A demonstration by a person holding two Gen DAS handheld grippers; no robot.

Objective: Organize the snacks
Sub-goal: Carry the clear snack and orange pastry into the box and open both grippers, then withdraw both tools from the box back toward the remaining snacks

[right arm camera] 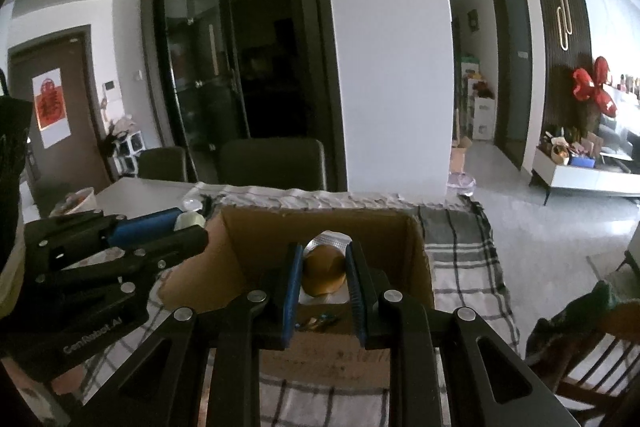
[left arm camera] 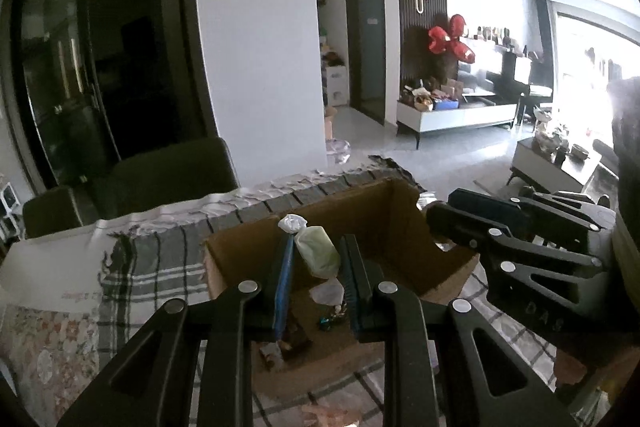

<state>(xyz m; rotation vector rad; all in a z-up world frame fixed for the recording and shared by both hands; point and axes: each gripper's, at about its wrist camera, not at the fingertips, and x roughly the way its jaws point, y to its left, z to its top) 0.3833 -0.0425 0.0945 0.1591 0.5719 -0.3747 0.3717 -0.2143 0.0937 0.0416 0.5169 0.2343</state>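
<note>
Nearest me, my left tool (left arm camera: 316,259) is pinching a pale green wrapped snack (left arm camera: 317,254) with a twisted white end, and my right tool (right arm camera: 323,267) is pinching a round golden-brown snack (right arm camera: 323,273) with silvery wrapping behind it; both are held over the open cardboard box (right arm camera: 256,247), which sits on the plaid-covered surface (right arm camera: 460,267); on the box floor I can make out a few small wrapped pieces (left arm camera: 332,319), though they are too dim to name; I judge the step in hand to be the drop-off, each snack carried above the box and not yet let go; the next move calls for lowering each tool past the rim, keeping them apart since they hang close together, then spreading the fingers so the snacks settle inside and do not bounce out; the soft green packet may cling to a pad, so I would open wide; beyond the box a dark chair (right arm camera: 272,163) stands at the far edge, then a white pillar (right arm camera: 384,67) and dark glass doors (right arm camera: 224,67).
</note>
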